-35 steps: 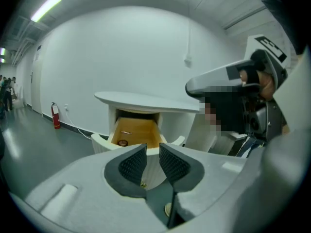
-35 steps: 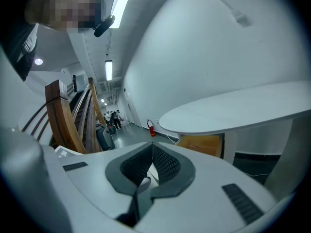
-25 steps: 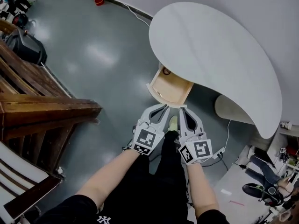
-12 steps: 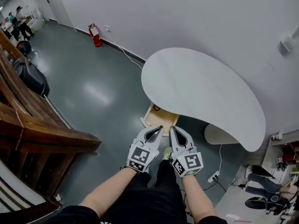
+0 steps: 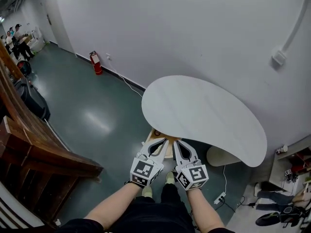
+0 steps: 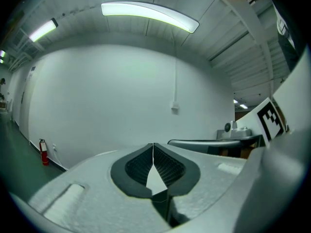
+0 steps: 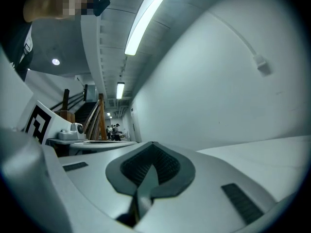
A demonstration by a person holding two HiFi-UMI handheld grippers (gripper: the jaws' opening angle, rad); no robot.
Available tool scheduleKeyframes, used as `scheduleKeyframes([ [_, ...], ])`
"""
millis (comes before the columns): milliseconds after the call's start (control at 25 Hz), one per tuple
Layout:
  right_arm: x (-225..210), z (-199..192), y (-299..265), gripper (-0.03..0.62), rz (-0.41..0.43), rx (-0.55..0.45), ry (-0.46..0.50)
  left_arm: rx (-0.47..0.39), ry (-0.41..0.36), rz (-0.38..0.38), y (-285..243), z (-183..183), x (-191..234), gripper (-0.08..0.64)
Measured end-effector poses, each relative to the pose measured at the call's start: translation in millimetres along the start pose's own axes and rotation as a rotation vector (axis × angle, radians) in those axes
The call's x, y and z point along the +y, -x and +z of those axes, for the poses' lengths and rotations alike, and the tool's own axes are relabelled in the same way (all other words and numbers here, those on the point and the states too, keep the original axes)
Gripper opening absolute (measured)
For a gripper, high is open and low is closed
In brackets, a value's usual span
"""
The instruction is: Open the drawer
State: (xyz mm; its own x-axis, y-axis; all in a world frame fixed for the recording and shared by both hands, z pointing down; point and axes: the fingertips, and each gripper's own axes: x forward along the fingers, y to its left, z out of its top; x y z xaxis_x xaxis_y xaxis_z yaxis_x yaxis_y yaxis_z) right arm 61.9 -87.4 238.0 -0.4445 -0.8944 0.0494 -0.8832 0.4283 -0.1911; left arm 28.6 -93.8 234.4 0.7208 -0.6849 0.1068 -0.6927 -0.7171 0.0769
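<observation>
A white kidney-shaped table (image 5: 204, 113) stands below me. Its light wooden drawer (image 5: 156, 134) is pulled out from under the near edge, and my grippers hide most of it in the head view. My left gripper (image 5: 163, 141) (image 6: 153, 144) is held level, well above the drawer; its jaws are shut with nothing between them. My right gripper (image 5: 177, 142) (image 7: 152, 143) is right beside it, also shut and empty. Both gripper views look over the tabletop at the white wall. Neither gripper touches the drawer.
A dark wooden staircase (image 5: 34, 149) fills the left side. A red fire extinguisher (image 5: 95, 63) stands by the wall, and a black bag (image 5: 30, 100) lies near the stairs. People (image 5: 15, 37) stand far left. A power strip (image 5: 219, 197) lies on the floor at the right.
Both grippers have risen side by side, away from the open drawer. The head view has lifted too, so the table looks smaller and more of the wall shows. The drawer stays pulled out.
</observation>
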Motion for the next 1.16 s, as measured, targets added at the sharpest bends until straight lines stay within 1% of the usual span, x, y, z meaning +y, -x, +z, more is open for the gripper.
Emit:
scheduleKeyframes([
  [120, 2.2, 12.2, -1.4, 0.015, 0.003, -0.014, 0.02, -0.02, 0.0, 0.0, 0.3, 14.9, 2.6, 0.014],
  [360, 4.6, 28.4, -0.6, 0.014, -0.003, -0.032, 0.037, -0.037, 0.005, -0.004, 0.9, 29.9, 2.8, 0.012],
  [520, 0.0, 38.0, -2.6, 0.015, -0.008, -0.043, 0.052, -0.06, -0.007, -0.008, -4.8, 40.0, 0.7, 0.012],
  [1160, -3.1, 41.9, -6.0, 0.014, -0.012, -0.043, 0.064, -0.058, -0.025, -0.005, -10.8, 41.3, 2.1, 0.011],
])
